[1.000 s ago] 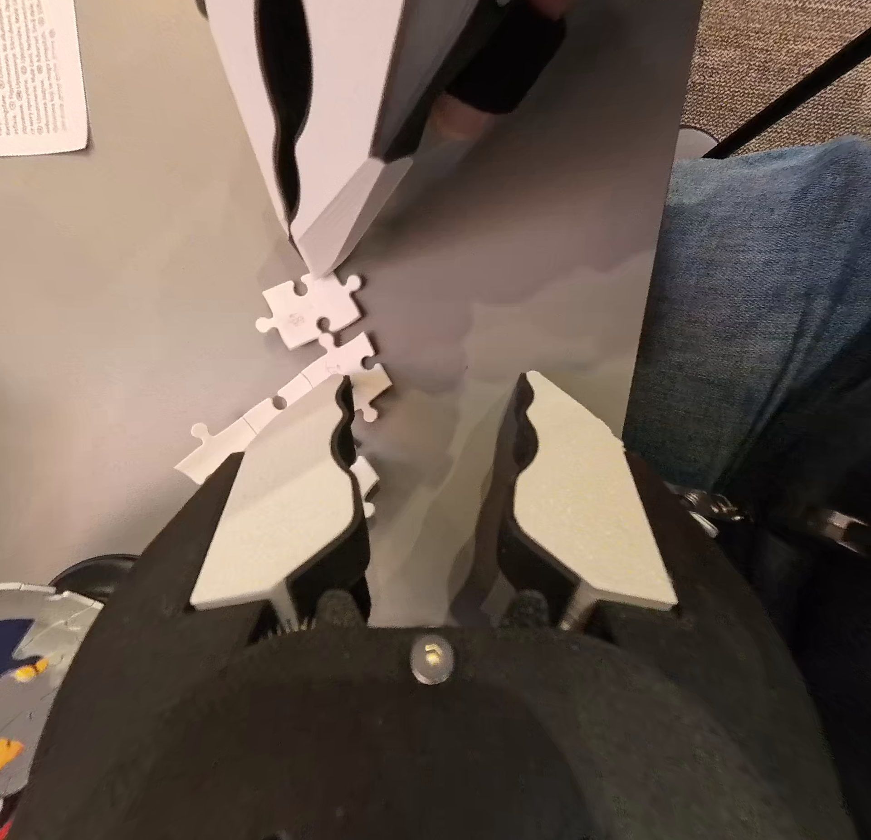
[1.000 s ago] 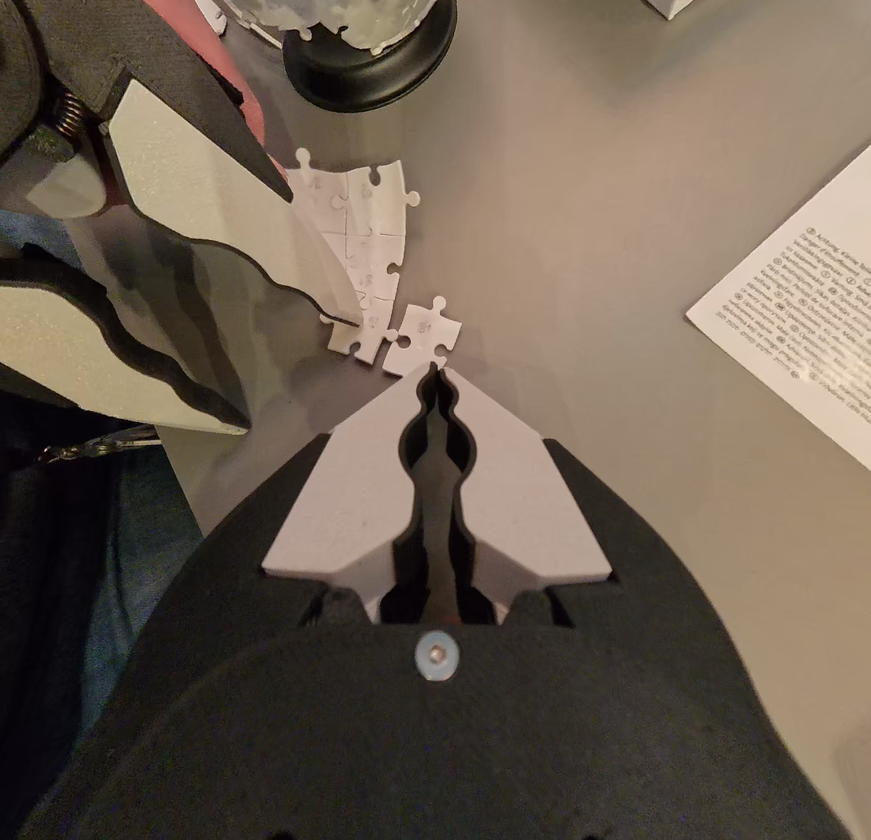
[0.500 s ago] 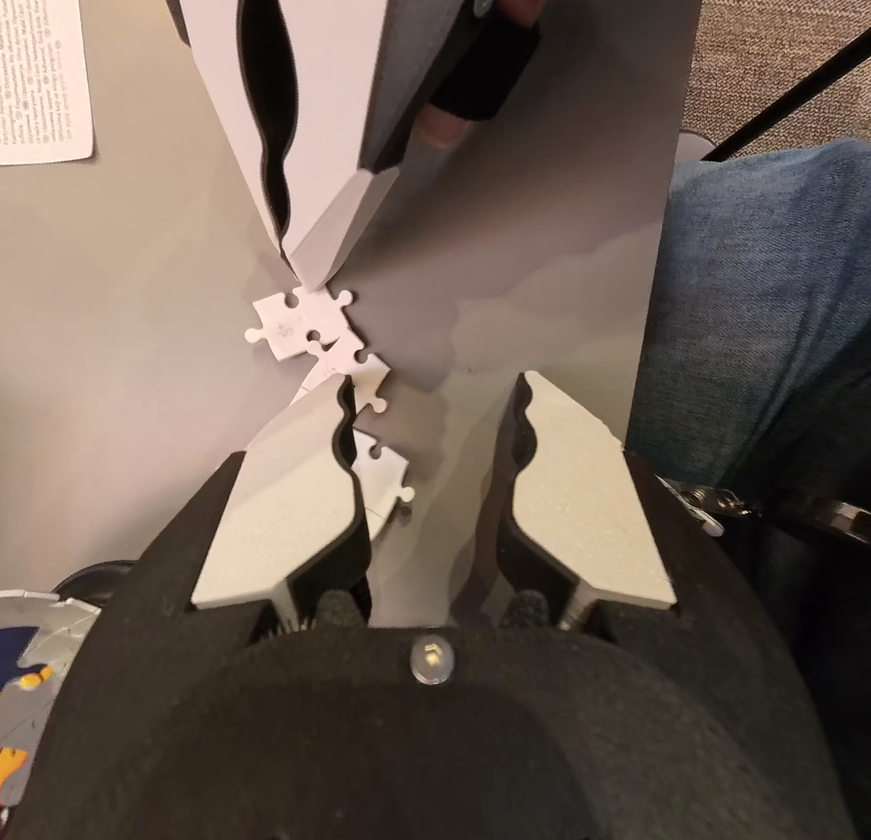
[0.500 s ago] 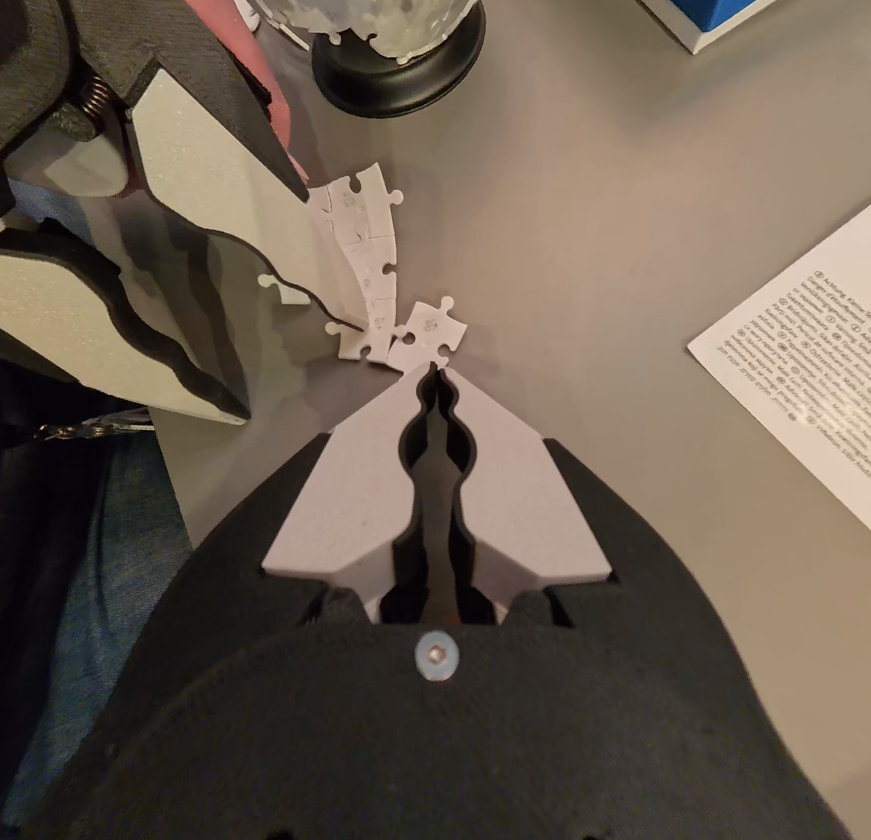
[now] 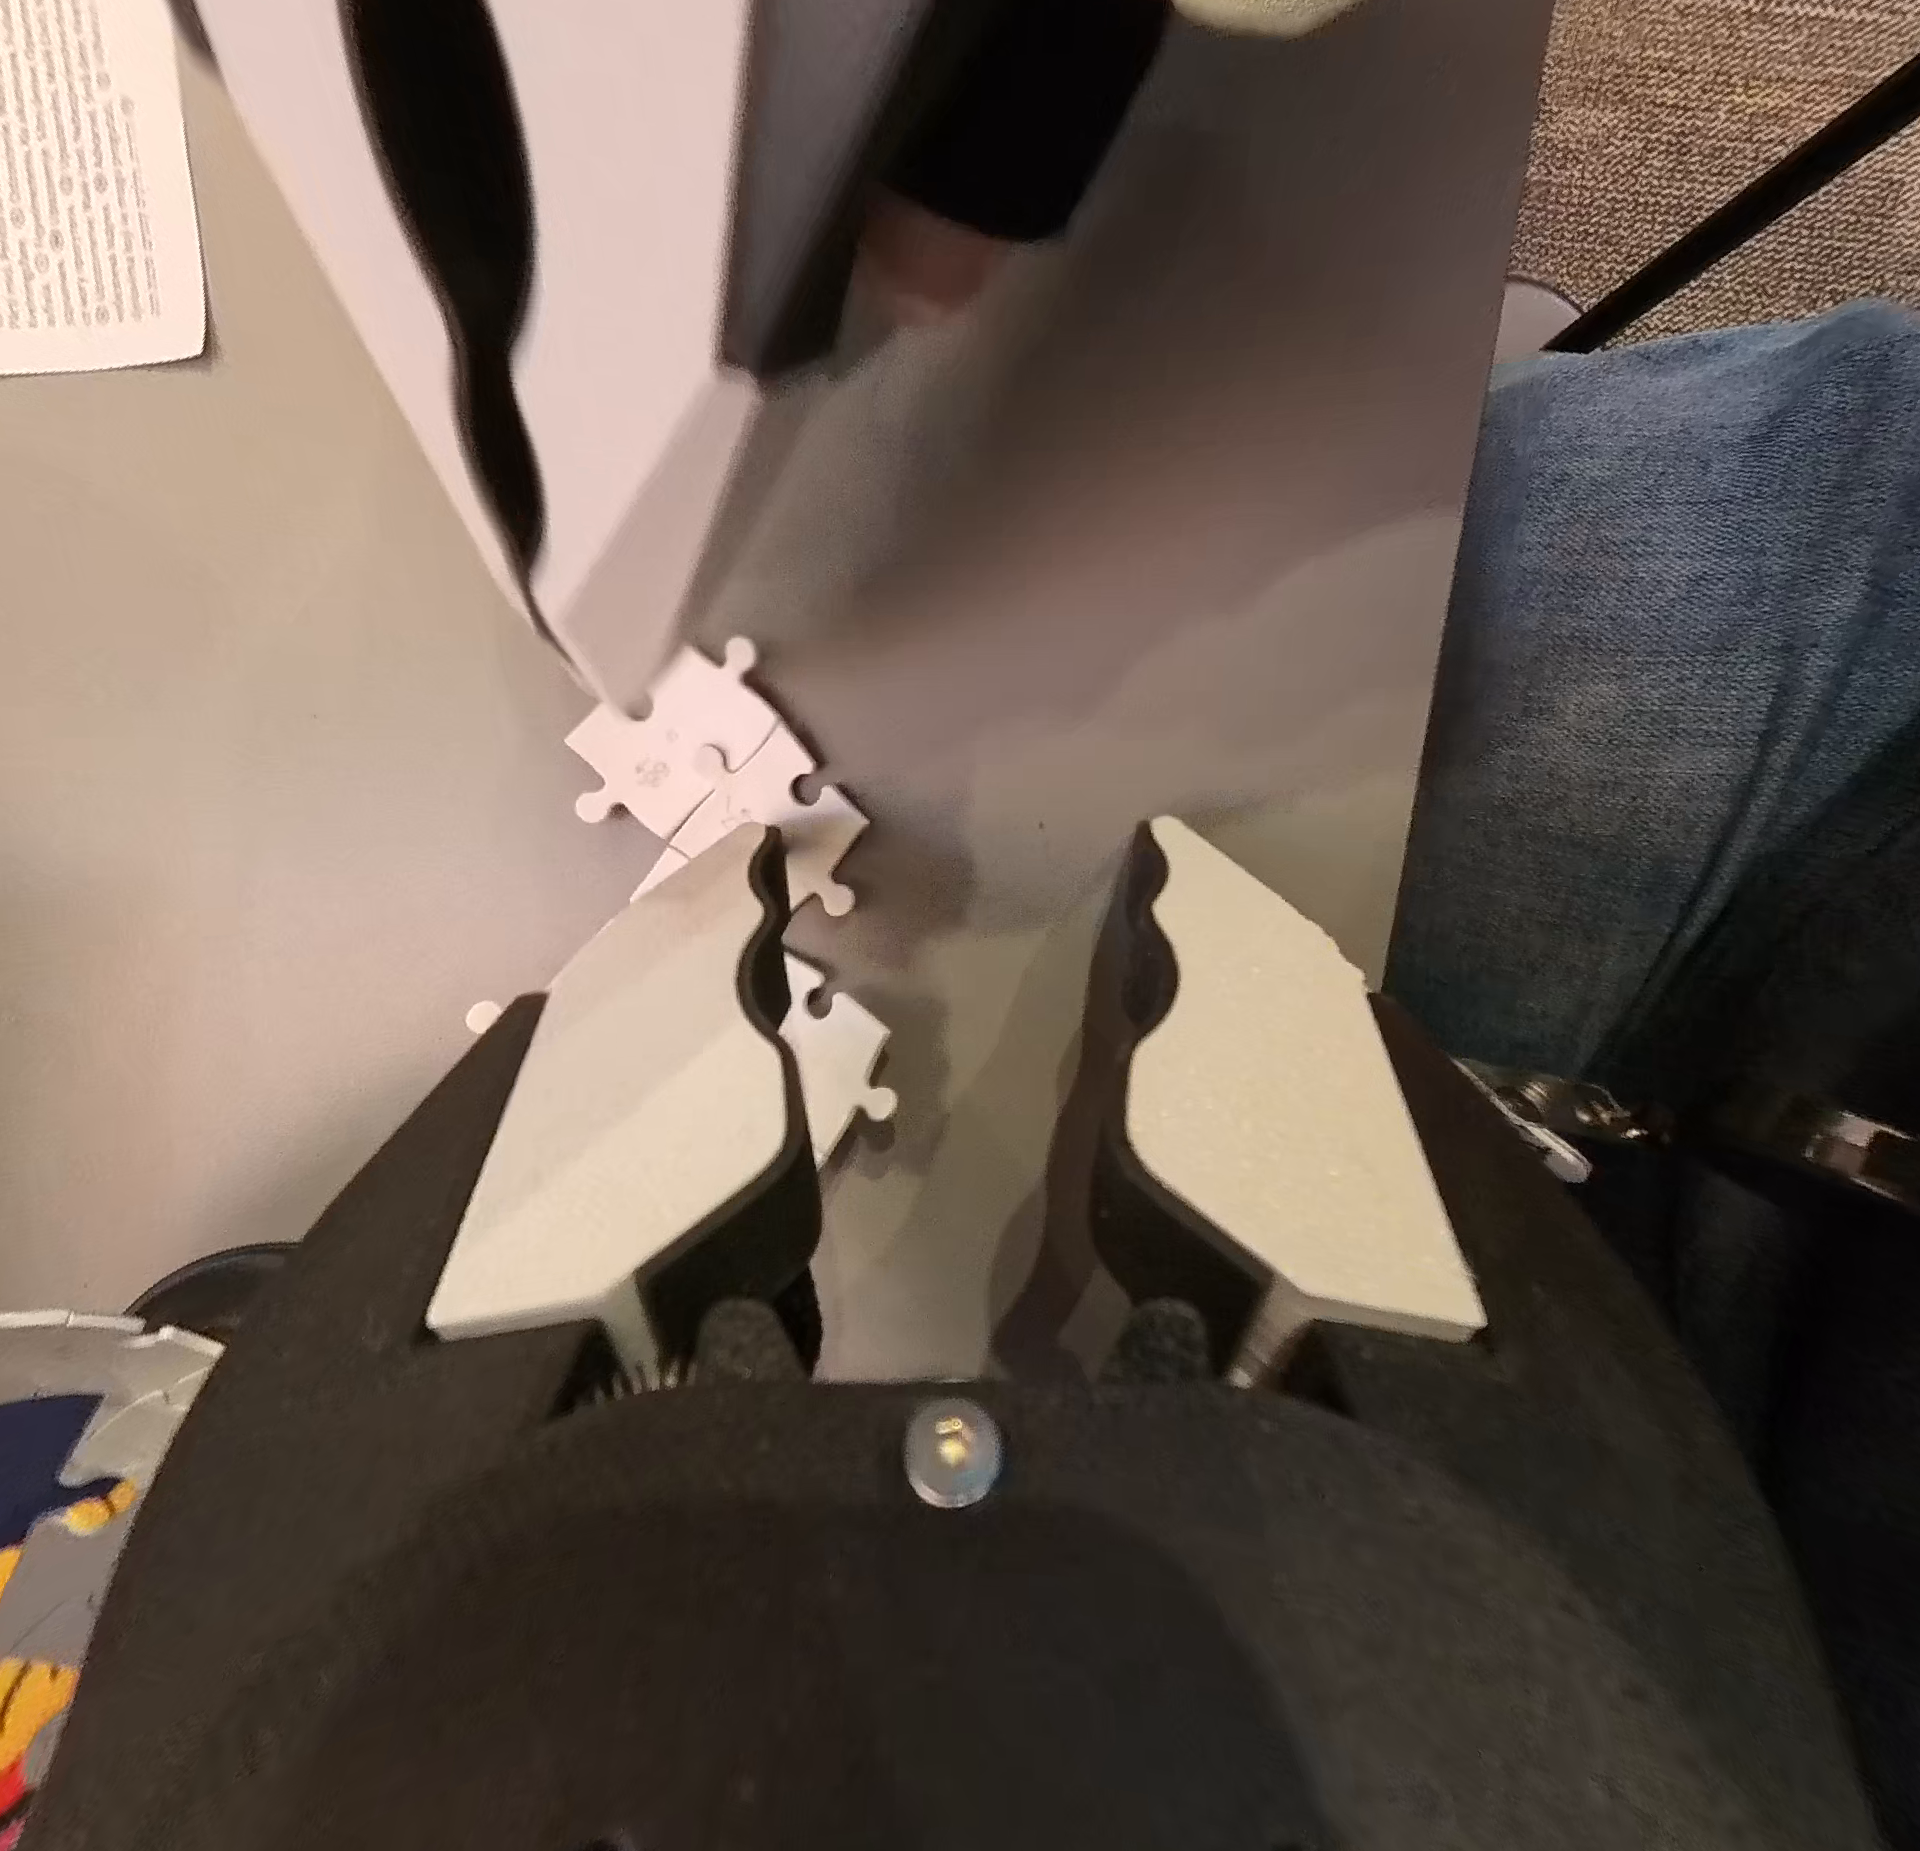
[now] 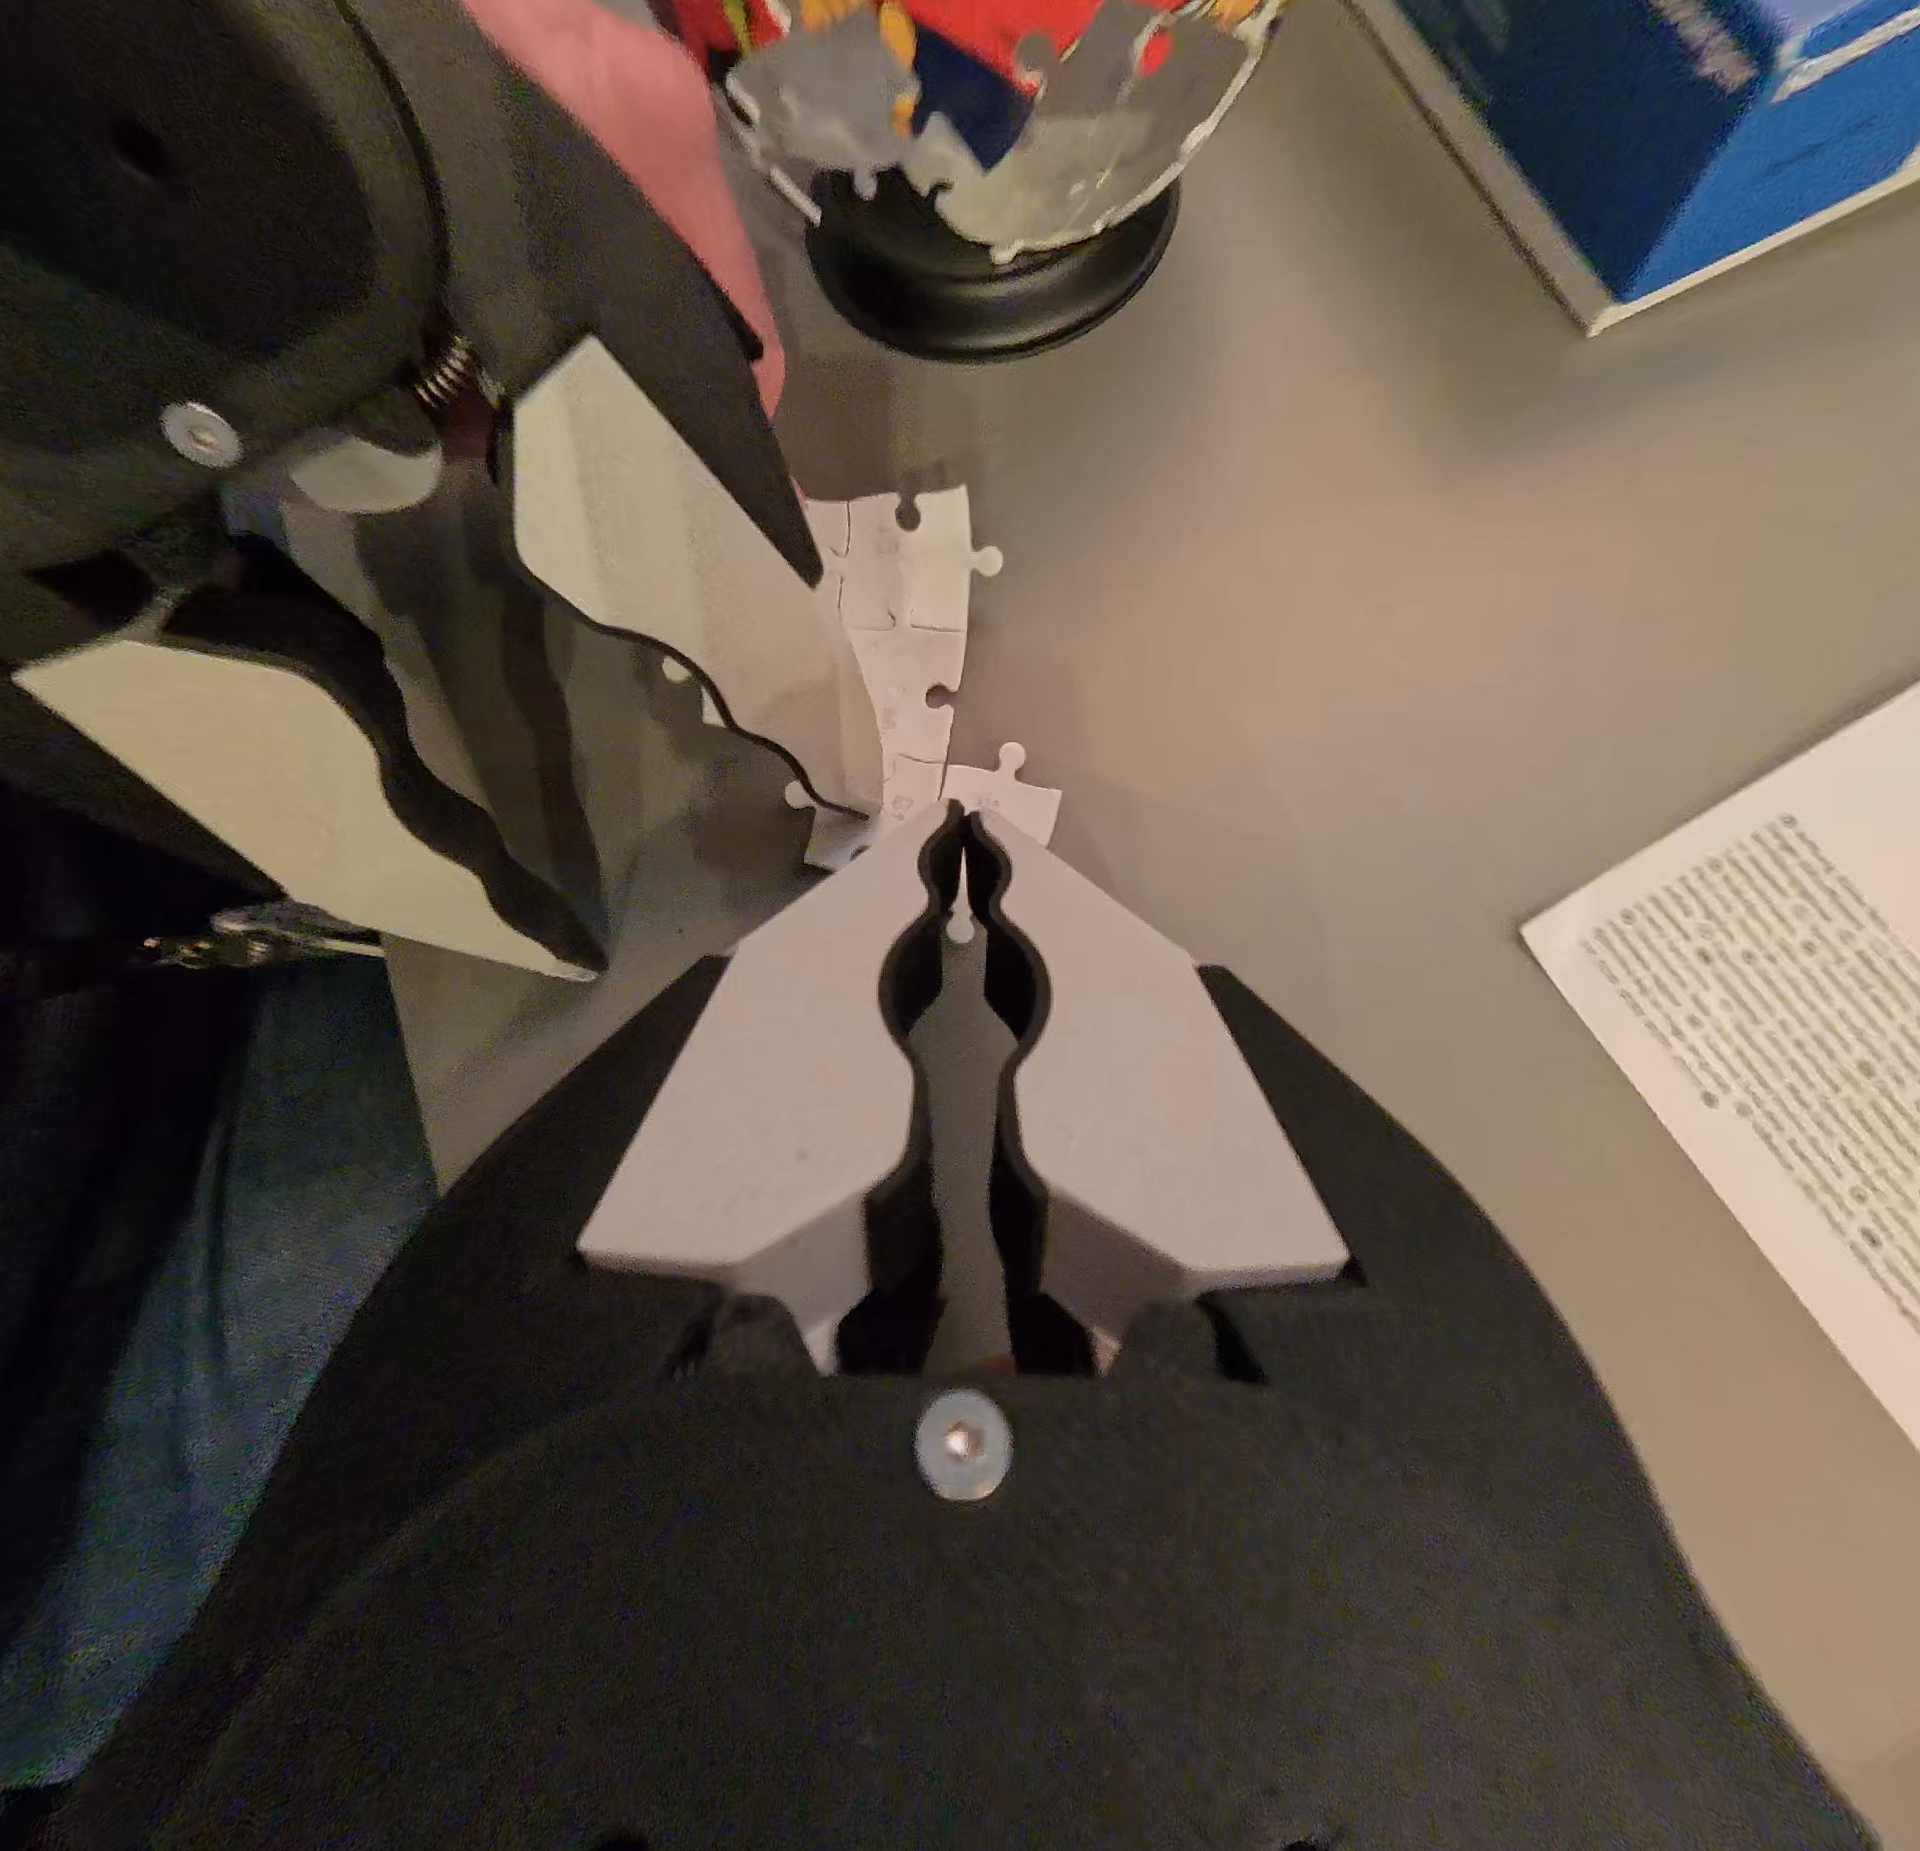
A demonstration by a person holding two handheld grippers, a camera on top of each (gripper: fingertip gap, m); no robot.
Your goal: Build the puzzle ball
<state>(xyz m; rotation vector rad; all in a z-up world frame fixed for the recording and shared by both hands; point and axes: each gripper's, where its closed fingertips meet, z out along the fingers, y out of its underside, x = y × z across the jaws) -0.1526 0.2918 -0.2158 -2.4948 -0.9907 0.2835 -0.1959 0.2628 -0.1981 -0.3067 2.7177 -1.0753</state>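
My left claw (image 5: pixel 956 845) stands with its two fingers wide apart and nothing between them, low over the grey table (image 5: pixel 260 710). Its left finger (image 5: pixel 634 1053) lies over a curved strip of joined white puzzle pieces (image 5: pixel 831 1053), which sits blank side up near the table's right edge; whether the finger presses on the strip or only covers it I cannot tell. In my right wrist view the same strip (image 6: pixel 920 606) curves away toward the far side, partly hidden behind that finger.

My right claw (image 6: pixel 961 825) has its fingers drawn together, the tips almost meeting. They come down on the single white piece (image 6: pixel 1013 793) that lies at the near end of the strip; a small white knob shows in the slit just behind the tips, but I cannot tell whether the piece is truly pinched or only pressed against the table. From the left wrist view this claw (image 5: pixel 577 658) is blurred, its tip touching that loose piece (image 5: pixel 675 752), which meets the strip's end piece.

The puzzle ball (image 6: pixel 987 66), partly built and coloured red, yellow, blue and grey, stands on a black round base (image 6: pixel 987 284) at the far side, beyond the strip. A blue box (image 6: pixel 1662 108) lies far right, and a printed sheet (image 6: pixel 1766 991) to the right.
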